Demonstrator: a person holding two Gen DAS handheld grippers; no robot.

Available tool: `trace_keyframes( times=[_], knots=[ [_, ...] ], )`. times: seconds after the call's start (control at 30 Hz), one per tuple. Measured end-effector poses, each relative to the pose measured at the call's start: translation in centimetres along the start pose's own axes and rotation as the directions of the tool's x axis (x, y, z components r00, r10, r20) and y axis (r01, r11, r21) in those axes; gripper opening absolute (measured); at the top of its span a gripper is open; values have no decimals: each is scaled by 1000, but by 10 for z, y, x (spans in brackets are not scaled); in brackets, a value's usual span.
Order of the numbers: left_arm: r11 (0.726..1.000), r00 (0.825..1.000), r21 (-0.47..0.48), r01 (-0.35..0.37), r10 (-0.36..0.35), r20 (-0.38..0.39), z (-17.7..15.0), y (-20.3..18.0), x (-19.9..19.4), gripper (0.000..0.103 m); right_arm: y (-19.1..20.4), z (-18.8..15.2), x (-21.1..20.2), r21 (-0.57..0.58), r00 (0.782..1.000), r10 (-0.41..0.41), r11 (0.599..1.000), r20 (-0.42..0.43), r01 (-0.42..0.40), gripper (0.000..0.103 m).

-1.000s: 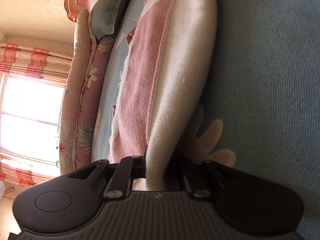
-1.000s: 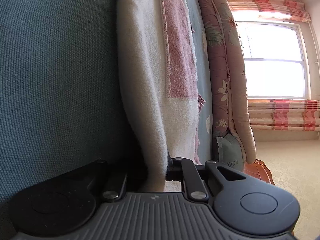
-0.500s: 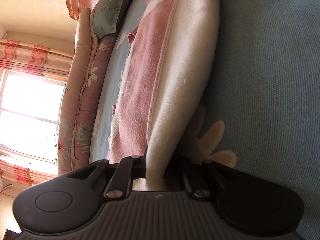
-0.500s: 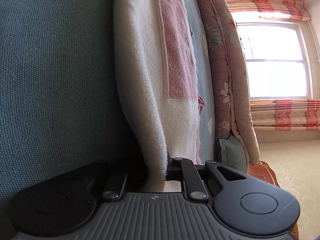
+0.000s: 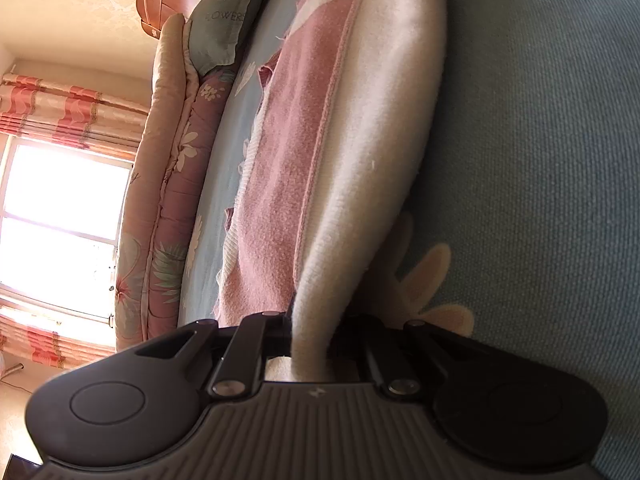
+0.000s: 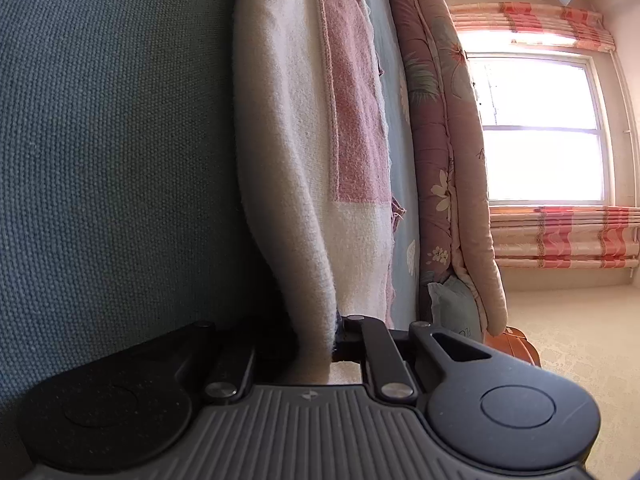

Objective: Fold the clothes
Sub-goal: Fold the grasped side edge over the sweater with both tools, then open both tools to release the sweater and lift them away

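Jaws of both grippers are clamped on the same cream-and-pink knit garment [image 5: 352, 152], each pinching a folded cream edge that rises straight out from between them. Ahead of the left gripper [image 5: 310, 344] the garment stretches away along the blue bed sheet [image 5: 540, 160], with the pink panel lying to the left of the jaws and bare sheet to the right. Ahead of the right gripper [image 6: 316, 340] the layout mirrors: pink panel to the right of the jaws, sheet to the left.

Judging by its fuzzy, thick weave, the knit is soft, light and limp; it should sag between the two holds and drape wherever it is unsupported, though the nap looks grippy enough not to slide out. Doubled fabric at an edge or corner gives the jaws the firmest bite, so the present holds seem sound. Beyond the garment lie a rolled floral quilt [image 5: 160, 216] and a pillow [image 5: 224, 20], well clear of the jaws.
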State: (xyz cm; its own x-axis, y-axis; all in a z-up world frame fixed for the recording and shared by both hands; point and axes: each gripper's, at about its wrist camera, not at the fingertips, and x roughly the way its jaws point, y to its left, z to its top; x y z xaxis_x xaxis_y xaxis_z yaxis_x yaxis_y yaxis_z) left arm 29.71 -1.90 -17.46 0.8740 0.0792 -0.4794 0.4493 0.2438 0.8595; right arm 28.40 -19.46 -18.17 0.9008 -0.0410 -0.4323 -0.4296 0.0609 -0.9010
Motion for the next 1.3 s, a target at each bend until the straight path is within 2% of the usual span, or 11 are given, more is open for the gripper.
trace_keyframes(
  times=[0.23, 0.43, 0.73, 1.0, 1.3],
  knots=[
    [1000, 1000, -7, -1, 1, 3, 1, 3, 3, 2, -2, -2, 4, 16, 1000, -4, 1000, 3, 4, 13],
    [999, 999, -36, 32, -32, -6, 5, 13, 2, 6, -12, -2, 6, 33, 1000, 4, 999, 9, -4, 13],
    [1000, 1000, -10, 9, -9, 16, 6, 28, -14, 5, -42, -2, -2, 54, 999, 35, 998, 25, -36, 12],
    [997, 998, 50, 54, -55, 24, 0, 19, -59, 6, -54, -5, -41, 52, 991, 125, 990, 53, -128, 12],
    [986, 993, 123, 116, -120, 23, -14, -6, -138, 6, -41, -8, -122, -29, 971, 225, 974, 78, -223, 12]
  ],
)
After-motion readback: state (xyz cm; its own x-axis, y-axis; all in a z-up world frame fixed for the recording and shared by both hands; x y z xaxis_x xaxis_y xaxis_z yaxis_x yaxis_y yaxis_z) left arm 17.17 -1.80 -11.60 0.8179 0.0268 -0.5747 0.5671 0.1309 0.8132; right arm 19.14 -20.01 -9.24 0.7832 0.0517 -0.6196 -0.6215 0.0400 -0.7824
